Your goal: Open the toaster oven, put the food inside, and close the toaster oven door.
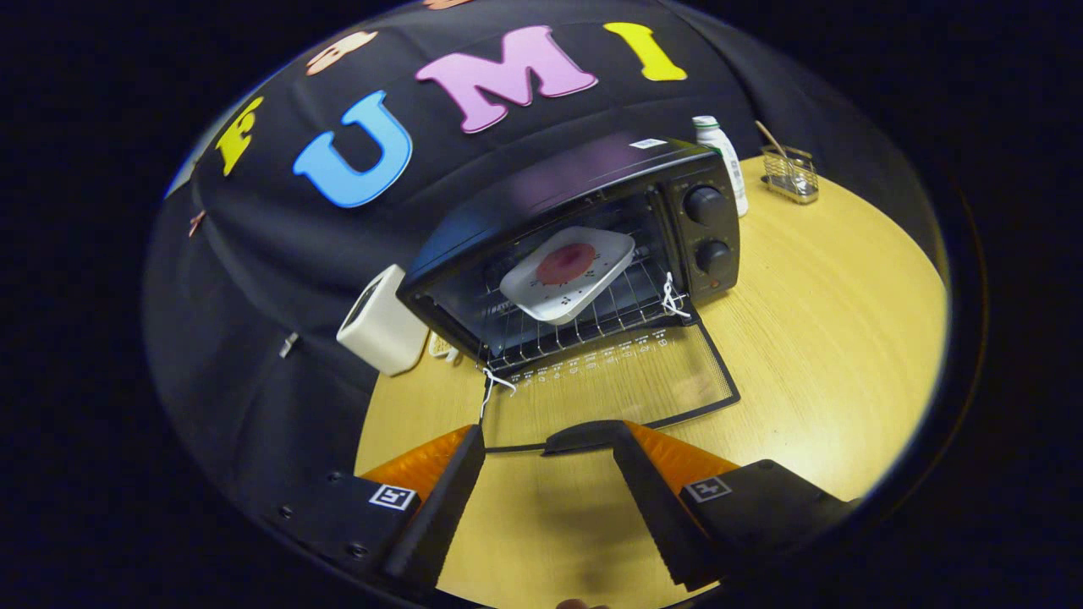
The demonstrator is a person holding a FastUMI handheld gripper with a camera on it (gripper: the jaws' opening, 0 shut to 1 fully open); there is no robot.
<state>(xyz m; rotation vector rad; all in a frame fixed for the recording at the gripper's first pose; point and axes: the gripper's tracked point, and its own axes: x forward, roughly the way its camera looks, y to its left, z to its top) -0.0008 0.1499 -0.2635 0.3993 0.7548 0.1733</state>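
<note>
Gripper view, looking down toward a toaster oven (584, 245) on a round wooden surface (829, 338): the door (609, 385) lies folded flat, glass down toward the gripper (550, 444), and a white plate (568, 272) carrying a round reddish piece of food (565, 263) sits tilted on the wire rack (575, 326) inside the cavity. By this showing, two of the three steps are done, the oven opened and the food loaded; closing the door is what remains.

At far left a pale boxy appliance (385, 320) stands just beside the oven's left wall, leaving little room on that side. A white string loop (491, 385) hangs at the door's left hinge corner and another (673, 298) at the right. The gripper hangs released, fingers spread with nothing between them, their tips at the door's free front edge, where the dark handle (588, 436) lies just ahead of the right finger. Bare wood lies under and behind the gripper, giving room to get below that edge and swing the door up.

Further right, two control knobs (706, 228) mark the oven's front panel. Beyond them a white bottle (721, 156) stands close behind the oven's right corner, and a small wire basket (788, 173) stands well apart near the surface's far rim. The right half of the surface is open.
</note>
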